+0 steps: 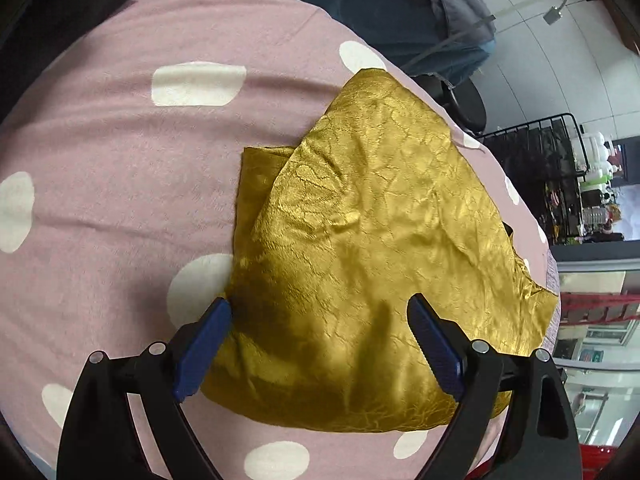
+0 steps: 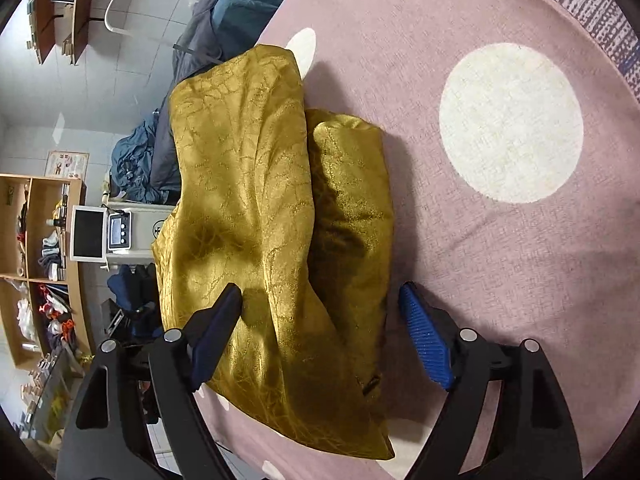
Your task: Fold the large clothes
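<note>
A shiny mustard-gold garment (image 1: 360,240) lies folded in layers on a pink cloth with white dots (image 1: 120,160). In the left wrist view my left gripper (image 1: 320,306) is open just above the garment's near part, its blue pads spread wide with the fabric lying below them, not pinched. In the right wrist view the same gold garment (image 2: 248,184) shows as a thick bundle with a top flap over a darker lower fold. My right gripper (image 2: 320,294) is open over its near end, pads apart on either side of the fabric.
The pink dotted cloth (image 2: 500,240) spreads wide to the right of the garment. A dark blue-grey heap of bedding (image 2: 208,40) lies beyond the table edge. Wooden shelves (image 2: 36,264) and a small monitor (image 2: 88,232) stand at the left. A black wire rack (image 1: 536,148) stands at the right.
</note>
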Motion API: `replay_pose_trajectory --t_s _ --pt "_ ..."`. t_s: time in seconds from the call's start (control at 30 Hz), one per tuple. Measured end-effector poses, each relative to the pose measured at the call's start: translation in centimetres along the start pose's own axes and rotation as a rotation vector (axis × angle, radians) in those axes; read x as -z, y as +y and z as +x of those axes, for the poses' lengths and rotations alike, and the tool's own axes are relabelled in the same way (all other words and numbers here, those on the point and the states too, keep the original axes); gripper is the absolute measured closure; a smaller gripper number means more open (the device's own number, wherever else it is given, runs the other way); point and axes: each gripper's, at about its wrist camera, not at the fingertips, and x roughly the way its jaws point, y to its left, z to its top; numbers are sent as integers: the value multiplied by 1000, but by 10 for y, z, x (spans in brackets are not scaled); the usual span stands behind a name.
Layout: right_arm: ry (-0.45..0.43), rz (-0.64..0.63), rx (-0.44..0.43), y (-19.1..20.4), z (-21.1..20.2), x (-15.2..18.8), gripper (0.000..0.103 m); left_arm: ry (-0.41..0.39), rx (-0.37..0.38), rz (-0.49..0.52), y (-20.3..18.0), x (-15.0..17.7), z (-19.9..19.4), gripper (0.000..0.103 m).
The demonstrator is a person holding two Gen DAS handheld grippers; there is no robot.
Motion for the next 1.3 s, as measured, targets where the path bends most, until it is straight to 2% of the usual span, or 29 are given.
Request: replay_pose_trajectory --t_s 0.17,0.37,0.47,0.6,0.67,0.73,0.77,0.83,0.93,1.1,1.23,1.3 --pt "7 21 -32 -4 4 -7 19 83 -38 46 15 -9 28 15" --pt "32 -4 -43 12 23 -18 19 94 42 21 12 -22 45 14" --pt "44 -39 -35 22 36 -21 17 118 56 7 7 -29 61 7" --pt "48 -41 -72 33 47 -22 17 106 77 -41 2 -34 70 6" --pt "72 -52 -85 41 57 -19 21 110 102 -42 -1 -34 72 7" --pt "69 -68 -40 45 63 -17 41 114 108 -22 -10 -33 74 9" --pt "65 -64 -37 47 66 -17 47 112 117 -17 -13 -32 74 13" --pt "52 -49 -42 49 65 -15 67 111 139 -8 -18 -30 72 36" --pt "20 -66 -24 58 57 -9 82 103 149 -13 -27 -25 66 47" --pt "-58 -80 -62 76 21 4 89 64 191 -10 -43 -14 45 76" --pt "-129 -126 -102 96 -24 19 90 34 299 54 -80 0 15 85" --pt "-182 -156 -91 102 -58 24 90 35 349 121 -113 12 7 86"
